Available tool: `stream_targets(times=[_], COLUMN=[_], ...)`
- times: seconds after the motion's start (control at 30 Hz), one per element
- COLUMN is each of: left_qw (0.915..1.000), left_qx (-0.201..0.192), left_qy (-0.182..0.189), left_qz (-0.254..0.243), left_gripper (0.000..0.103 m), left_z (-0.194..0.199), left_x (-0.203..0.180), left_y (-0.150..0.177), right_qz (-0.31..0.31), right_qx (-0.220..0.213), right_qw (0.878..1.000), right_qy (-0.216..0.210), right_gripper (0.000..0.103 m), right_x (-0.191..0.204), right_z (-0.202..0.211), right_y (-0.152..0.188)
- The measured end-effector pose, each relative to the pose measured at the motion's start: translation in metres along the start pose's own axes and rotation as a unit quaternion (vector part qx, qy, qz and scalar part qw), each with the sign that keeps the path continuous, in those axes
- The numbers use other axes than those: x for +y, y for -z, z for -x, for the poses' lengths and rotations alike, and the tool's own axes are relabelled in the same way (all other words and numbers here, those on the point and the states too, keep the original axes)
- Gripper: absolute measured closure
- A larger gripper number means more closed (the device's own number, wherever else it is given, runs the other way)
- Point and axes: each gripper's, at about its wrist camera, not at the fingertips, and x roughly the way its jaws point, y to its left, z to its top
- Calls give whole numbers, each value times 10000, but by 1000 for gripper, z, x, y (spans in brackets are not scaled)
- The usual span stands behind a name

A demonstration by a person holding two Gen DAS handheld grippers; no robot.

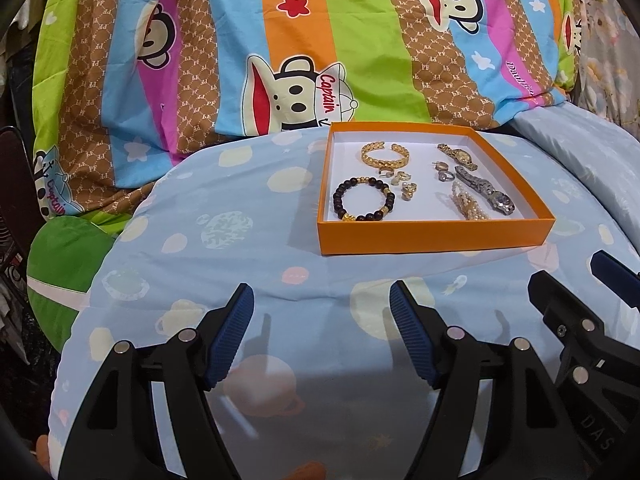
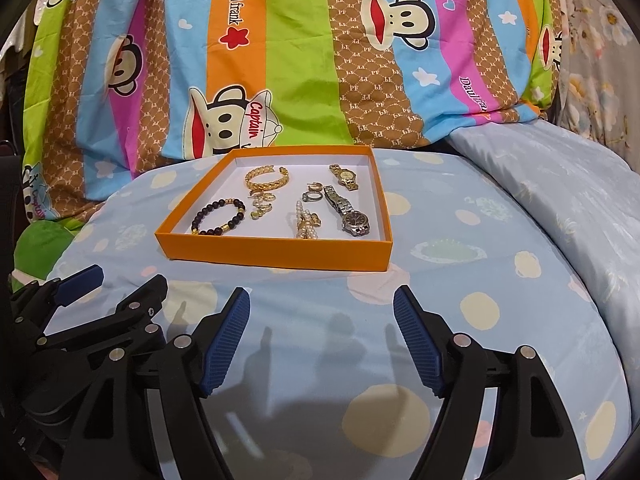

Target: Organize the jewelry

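An orange box (image 1: 436, 234) (image 2: 276, 254) with a white floor lies on the pale blue spotted sheet. Inside lie a dark bead bracelet (image 1: 362, 200) (image 2: 218, 216), a gold cuff bracelet (image 1: 384, 154) (image 2: 266, 178), a gold watch (image 1: 458, 156) (image 2: 344, 177), a silver watch (image 1: 488, 194) (image 2: 348, 211), a pearl piece (image 1: 464, 200) (image 2: 305, 220) and several small rings and earrings (image 1: 408, 184) (image 2: 264, 202). My left gripper (image 1: 322, 300) and right gripper (image 2: 322, 304) both hover open over the sheet, short of the box, with nothing between their blue pads.
A bright striped cartoon blanket (image 1: 280, 40) (image 2: 300, 40) rises behind the box. A folded pale blue cover (image 2: 552, 184) lies at the right. The right gripper's fingers (image 1: 612, 276) show at the left view's right edge; the left gripper's fingers (image 2: 80, 280) show at lower left.
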Motion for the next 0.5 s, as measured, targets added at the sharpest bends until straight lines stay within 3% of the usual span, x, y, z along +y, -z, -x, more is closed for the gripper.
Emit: stream_targets(times=[0.5], left_qw=[10000], left_qx=[5], left_qy=[-75], left_qz=[-22], left_gripper=[35], left_z=[0], left_x=[-1], left_y=[-1], right_qz=[14], right_qx=[7], right_qw=[10000], right_qy=[29], right_gripper=[30], right_x=[0], right_z=[-1], right_y=[1])
